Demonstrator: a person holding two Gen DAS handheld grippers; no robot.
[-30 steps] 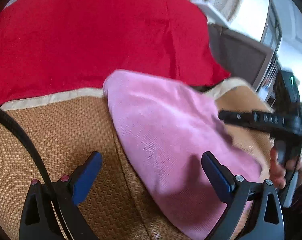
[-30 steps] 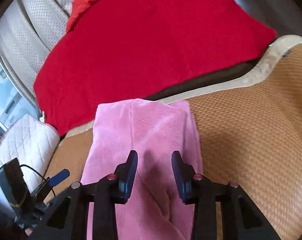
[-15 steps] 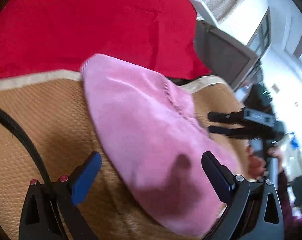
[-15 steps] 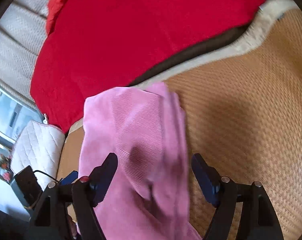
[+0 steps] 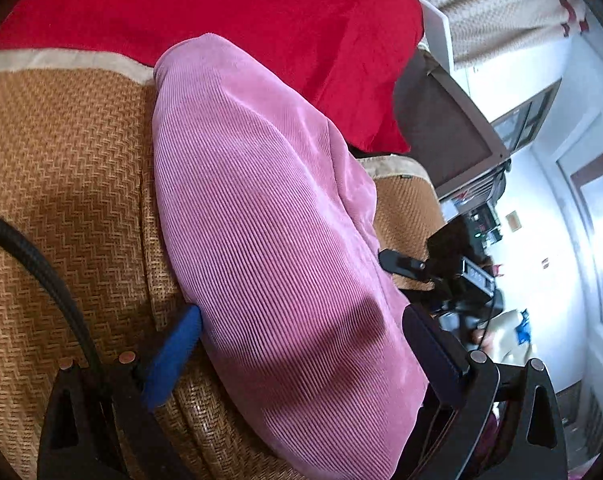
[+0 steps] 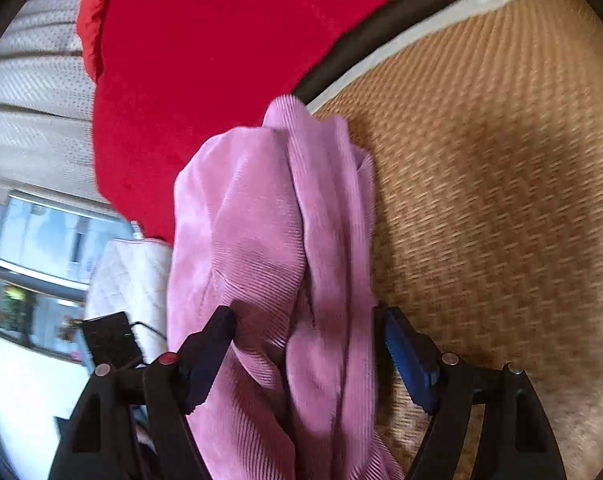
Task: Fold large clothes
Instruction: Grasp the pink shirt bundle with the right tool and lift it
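A folded pink corduroy garment (image 5: 269, 240) lies on a woven tan mat (image 5: 61, 168). My left gripper (image 5: 305, 332) is open and low over the garment's near end. Its blue finger (image 5: 173, 360) touches the cloth's left edge, and its dark finger (image 5: 433, 344) stands off the right edge. In the right wrist view the same garment (image 6: 269, 220) shows bunched folds. My right gripper (image 6: 305, 316) is open, its fingers standing on either side of the folds without pressing them. In the left wrist view a black finger of the right gripper (image 5: 401, 264) shows past the garment's far side.
A red blanket (image 5: 221, 8) covers the seat back behind the mat (image 6: 481, 200). A white quilted cushion (image 6: 129, 272) and a window lie to the left in the right wrist view. A dark chair back (image 5: 441, 132) and cluttered room stand beyond the mat's end.
The right gripper's jaws went from nearly closed around a pink fold to wide apart. Both grippers rolled and sank closer to the garment. The left gripper stayed open.
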